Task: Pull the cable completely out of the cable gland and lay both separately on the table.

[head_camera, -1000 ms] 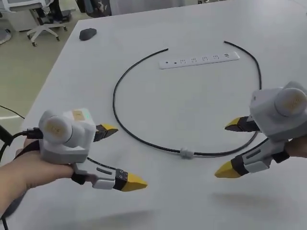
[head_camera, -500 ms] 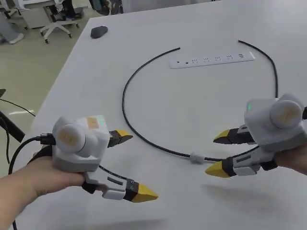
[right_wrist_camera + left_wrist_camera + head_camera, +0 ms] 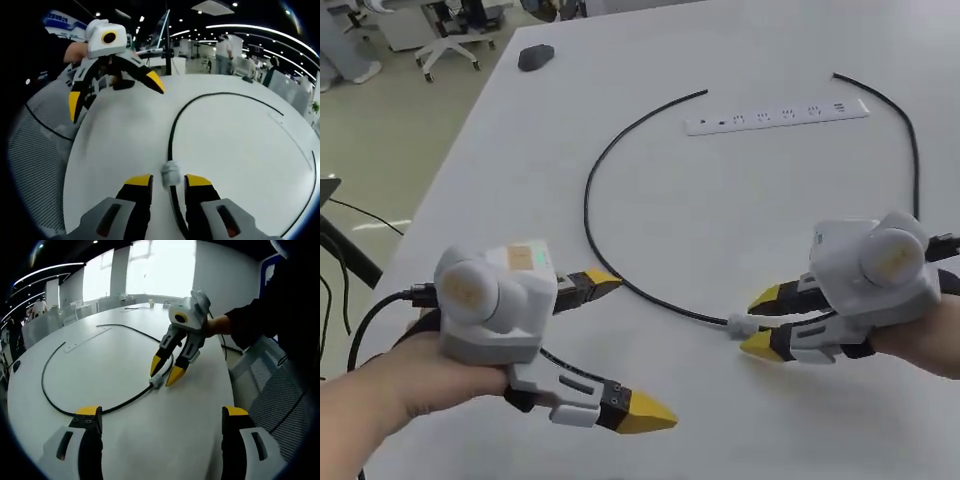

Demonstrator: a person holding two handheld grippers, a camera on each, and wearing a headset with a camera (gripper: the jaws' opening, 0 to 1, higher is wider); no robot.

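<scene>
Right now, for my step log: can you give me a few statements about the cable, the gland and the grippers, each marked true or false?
1. The cable gland sits on the black cable. True.
2. The left gripper holds the cable. False: it is open and holds nothing.
3. The right gripper has its jaws either side of the cable, beside the gland. True.
4. The power strip lies on the floor. False: it lies on the table.
</scene>
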